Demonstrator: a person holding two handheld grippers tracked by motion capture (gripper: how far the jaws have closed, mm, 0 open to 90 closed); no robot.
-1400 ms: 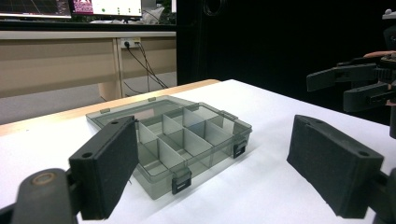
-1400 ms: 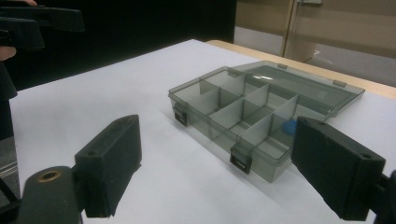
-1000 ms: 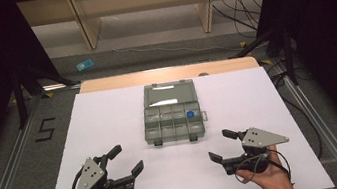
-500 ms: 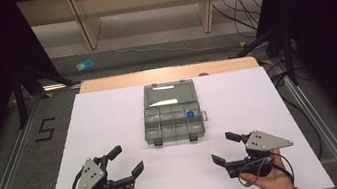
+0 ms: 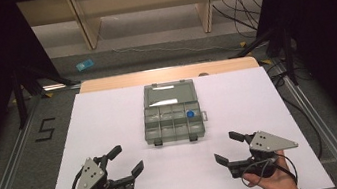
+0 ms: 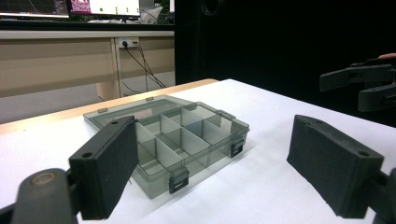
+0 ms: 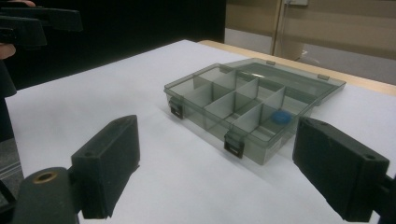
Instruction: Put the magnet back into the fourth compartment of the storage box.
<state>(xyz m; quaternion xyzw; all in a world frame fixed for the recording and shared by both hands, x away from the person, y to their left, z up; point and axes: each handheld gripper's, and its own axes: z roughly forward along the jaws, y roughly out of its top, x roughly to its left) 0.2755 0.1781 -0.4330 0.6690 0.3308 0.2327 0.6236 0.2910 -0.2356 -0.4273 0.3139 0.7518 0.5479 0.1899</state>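
Organizer box (image 5: 173, 113), translucent grey plastic with lid laid open and a blue piece (image 5: 190, 113) in one compartment, is seen ahead of and between the wide-open left claw (image 5: 127, 160) and right claw (image 5: 226, 148); judged light, rigid, slippery, best taken by its side walls.

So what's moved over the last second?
The right gripper has drawn back slightly toward the person and a little to the right, jaws open, holding nothing. The left gripper, also open, and the open compartment box with its blue piece stayed put.
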